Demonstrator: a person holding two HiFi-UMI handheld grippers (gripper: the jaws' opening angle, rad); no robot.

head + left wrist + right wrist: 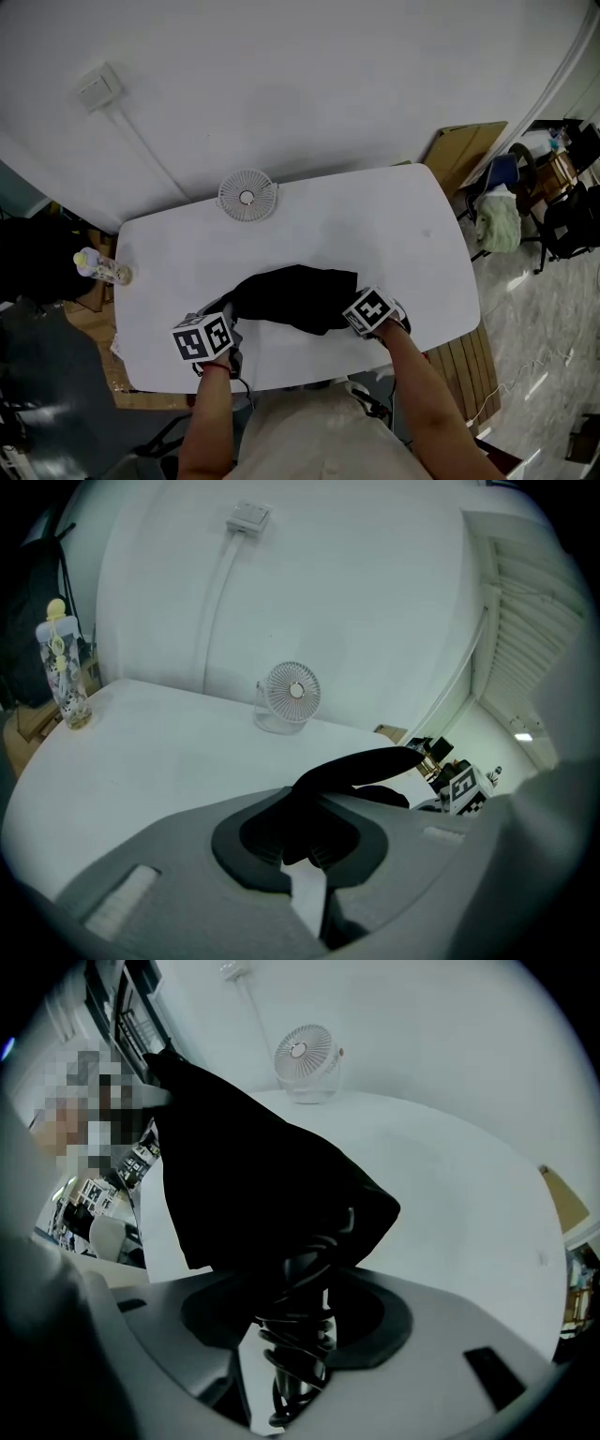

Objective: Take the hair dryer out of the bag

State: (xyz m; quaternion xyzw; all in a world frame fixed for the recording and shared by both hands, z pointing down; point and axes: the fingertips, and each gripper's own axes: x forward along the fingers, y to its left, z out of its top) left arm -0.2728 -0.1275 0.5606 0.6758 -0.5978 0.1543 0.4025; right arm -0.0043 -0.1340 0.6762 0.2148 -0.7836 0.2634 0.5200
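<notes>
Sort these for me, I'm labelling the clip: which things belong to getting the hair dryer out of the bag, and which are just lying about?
In the job:
- black bag, pinched by the left gripper
- hair dryer, its cord-wound handle between the fingers of the right gripper

Lying about:
- white fan
- bottle at the edge of the table
- wall socket

No legible text or markings

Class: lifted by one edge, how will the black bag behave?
Probably floppy: the black bag drapes in a soft fold where the left gripper pinches it. Likely end-heavy too, since the hair dryer handle pokes from its mouth, so it should sag.
</notes>
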